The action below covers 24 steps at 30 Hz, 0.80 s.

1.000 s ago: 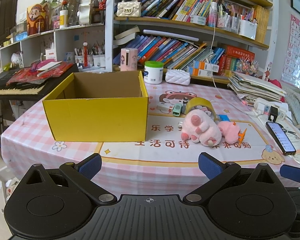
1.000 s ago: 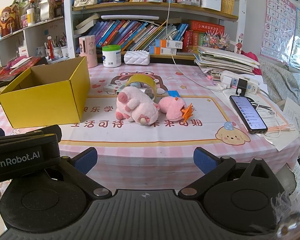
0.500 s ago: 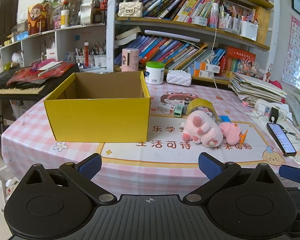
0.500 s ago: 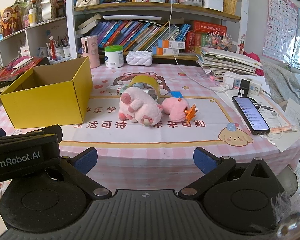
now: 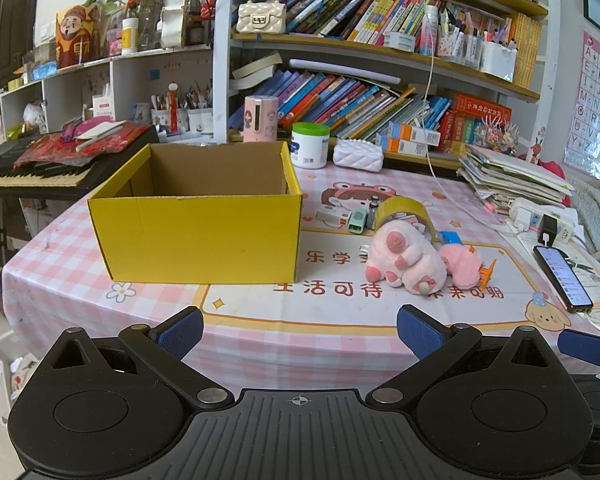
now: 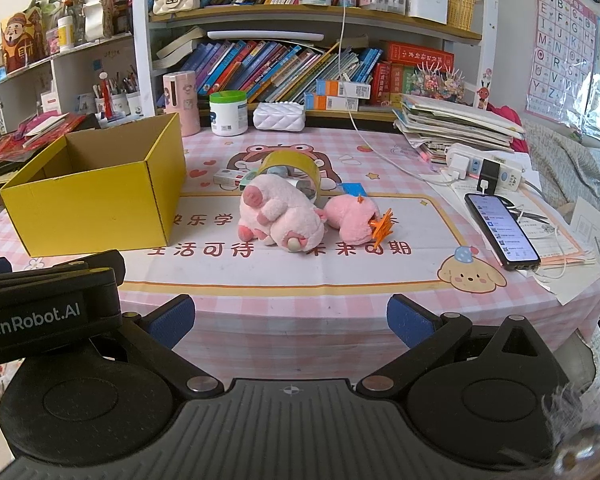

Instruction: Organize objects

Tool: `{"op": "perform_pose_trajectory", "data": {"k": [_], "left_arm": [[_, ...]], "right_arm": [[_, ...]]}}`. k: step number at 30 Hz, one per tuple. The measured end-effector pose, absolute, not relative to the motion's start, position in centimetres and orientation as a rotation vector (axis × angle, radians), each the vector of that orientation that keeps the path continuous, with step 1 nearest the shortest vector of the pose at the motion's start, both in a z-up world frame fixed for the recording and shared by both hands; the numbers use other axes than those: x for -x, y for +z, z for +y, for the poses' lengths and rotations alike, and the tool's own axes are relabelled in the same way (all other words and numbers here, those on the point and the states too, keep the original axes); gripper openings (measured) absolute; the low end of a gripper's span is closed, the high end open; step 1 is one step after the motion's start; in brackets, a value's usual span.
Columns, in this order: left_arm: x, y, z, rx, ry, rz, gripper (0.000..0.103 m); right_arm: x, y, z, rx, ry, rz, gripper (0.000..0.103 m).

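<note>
Left gripper [image 5: 299, 326] hovers spread and unladen before the table's [image 5: 260, 332] near edge; an open yellow cardboard box [image 5: 198, 236] stands toward its left edge, a pink plush pig [image 5: 404, 262] lying right of it. Right gripper [image 6: 290, 318], likewise spread, faces the pig [image 6: 280, 216], tape roll [image 6: 290, 162] touching behind, smartphone [image 6: 500, 230] near the right edge.

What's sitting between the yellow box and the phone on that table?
In the right wrist view, between the yellow box and the phone lie a big pink plush toy, a smaller pink plush and an orange hair clip.
</note>
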State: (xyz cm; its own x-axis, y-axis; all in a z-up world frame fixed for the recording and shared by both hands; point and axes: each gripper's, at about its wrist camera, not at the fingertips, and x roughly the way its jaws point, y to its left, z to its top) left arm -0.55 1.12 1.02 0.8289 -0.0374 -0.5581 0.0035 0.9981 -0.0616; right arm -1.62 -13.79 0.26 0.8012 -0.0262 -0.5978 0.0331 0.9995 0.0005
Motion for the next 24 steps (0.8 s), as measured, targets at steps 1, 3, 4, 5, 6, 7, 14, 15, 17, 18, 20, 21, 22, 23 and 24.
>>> {"op": "perform_pose_trajectory", "data": {"k": [1, 3, 4, 5, 6, 7, 14, 15, 17, 18, 20, 21, 22, 23, 24], "left_arm": [[0.55, 1.02, 1.12, 0.059, -0.022, 0.593, 0.103], [0.54, 1.02, 1.12, 0.059, -0.022, 0.593, 0.103], [0.52, 1.02, 1.13, 0.059, -0.021, 0.593, 0.103], [0.54, 1.02, 1.13, 0.059, -0.022, 0.593, 0.103], [0.53, 1.02, 1.14, 0.059, -0.022, 0.593, 0.103], [0.56, 1.02, 1.14, 0.059, -0.022, 0.593, 0.103], [0.47, 0.93, 1.33, 0.058, -0.025, 0.593, 0.103], [0.43, 0.86, 1.42, 0.058, -0.026, 0.594, 0.103], [0.37, 0.72, 1.57, 0.06, -0.029, 0.595, 0.103], [0.35, 0.66, 1.61, 0.06, -0.029, 0.595, 0.103], [0.28, 0.63, 1.62, 0.06, -0.03, 0.594, 0.103], [0.33, 0.56, 1.62, 0.06, -0.031, 0.593, 0.103], [0.36, 0.51, 1.53, 0.06, -0.031, 0.592, 0.103], [0.35, 0.5, 1.53, 0.06, -0.031, 0.593, 0.103], [0.36, 0.51, 1.53, 0.061, -0.031, 0.593, 0.103]], "right_arm": [[1.63, 0.26, -13.79, -0.011, -0.032, 0.641, 0.103], [1.63, 0.27, -13.76, -0.011, -0.032, 0.64, 0.103], [1.64, 0.27, -13.76, -0.011, -0.032, 0.64, 0.103], [1.64, 0.27, -13.75, -0.011, -0.032, 0.64, 0.103], [1.64, 0.28, -13.73, -0.011, -0.032, 0.64, 0.103], [1.64, 0.28, -13.72, -0.011, -0.032, 0.64, 0.103], [1.65, 0.3, -13.72, -0.012, -0.033, 0.64, 0.103], [1.63, 0.3, -13.73, -0.012, -0.033, 0.64, 0.103], [1.5, 0.21, -13.63, -0.012, -0.035, 0.641, 0.103], [1.49, 0.14, -13.55, -0.012, -0.036, 0.641, 0.103], [1.5, 0.1, -13.56, -0.012, -0.035, 0.641, 0.103], [1.48, 0.1, -13.55, -0.012, -0.035, 0.641, 0.103], [1.49, 0.1, -13.57, -0.012, -0.035, 0.641, 0.103], [1.48, 0.1, -13.58, -0.012, -0.035, 0.641, 0.103], [1.46, 0.1, -13.57, -0.011, -0.035, 0.641, 0.103]]}}
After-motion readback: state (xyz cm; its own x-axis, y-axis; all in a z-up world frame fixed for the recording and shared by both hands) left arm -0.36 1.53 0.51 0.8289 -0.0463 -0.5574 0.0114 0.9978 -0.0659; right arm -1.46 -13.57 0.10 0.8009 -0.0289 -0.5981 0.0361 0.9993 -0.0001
